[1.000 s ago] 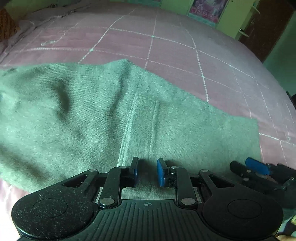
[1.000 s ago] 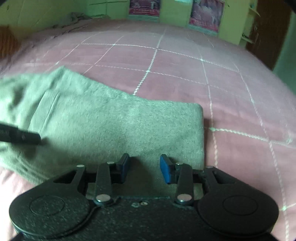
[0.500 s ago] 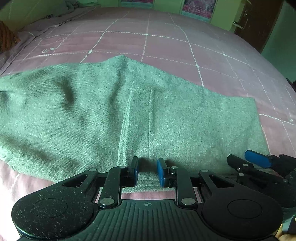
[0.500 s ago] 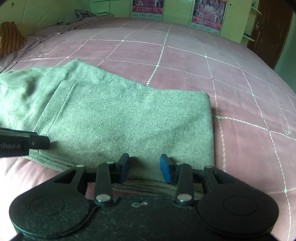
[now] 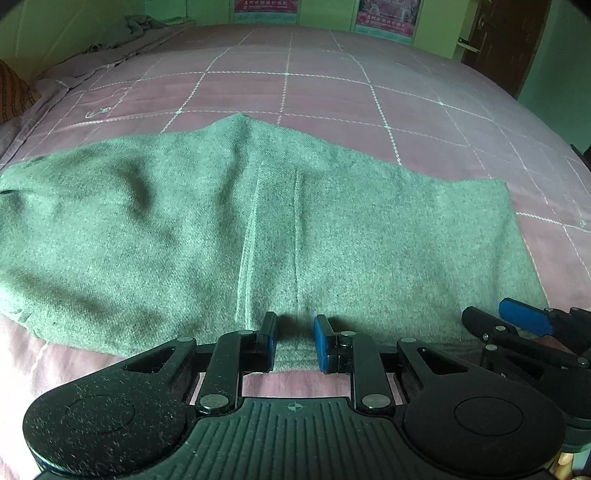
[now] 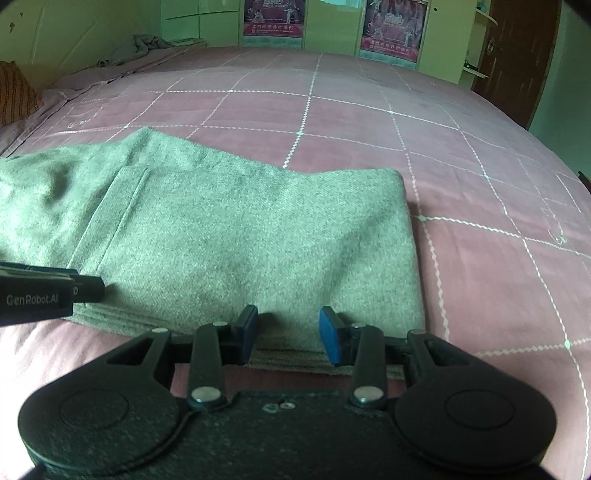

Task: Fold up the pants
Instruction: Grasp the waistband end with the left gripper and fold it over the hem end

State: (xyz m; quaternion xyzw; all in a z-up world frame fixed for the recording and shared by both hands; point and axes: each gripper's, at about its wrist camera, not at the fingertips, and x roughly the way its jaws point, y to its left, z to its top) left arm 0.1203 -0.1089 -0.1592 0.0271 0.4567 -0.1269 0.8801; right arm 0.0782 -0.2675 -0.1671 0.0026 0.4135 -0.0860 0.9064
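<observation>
Now my left gripper (image 5: 294, 341) and right gripper (image 6: 288, 334) both sit spread at the near edge of the green pants (image 5: 229, 229), flat on the pink bedspread (image 6: 480, 155), which stretches wide beyond.

Pants (image 5: 229, 229): grey-green cloth, lying flat across the bed from 9 o'clock to 3 o'clock; two raised seam lines run up its middle.
Bed cover (image 5: 295, 92): pink, with a white grid pattern; fills the upper half toward 12 o'clock.
Left gripper (image 5: 295, 338): at 6 o'clock, blue-padded fingers parted, tips over the near hem of the pants.
Right gripper (image 5: 517, 325): at 4 o'clock, seen side-on near the right corner of the pants; one blue pad visible.
Door (image 5: 506, 40): dark brown, at 1 o'clock.
Posters (image 5: 388, 14): on the far green wall, at 12 o'clock.
</observation>
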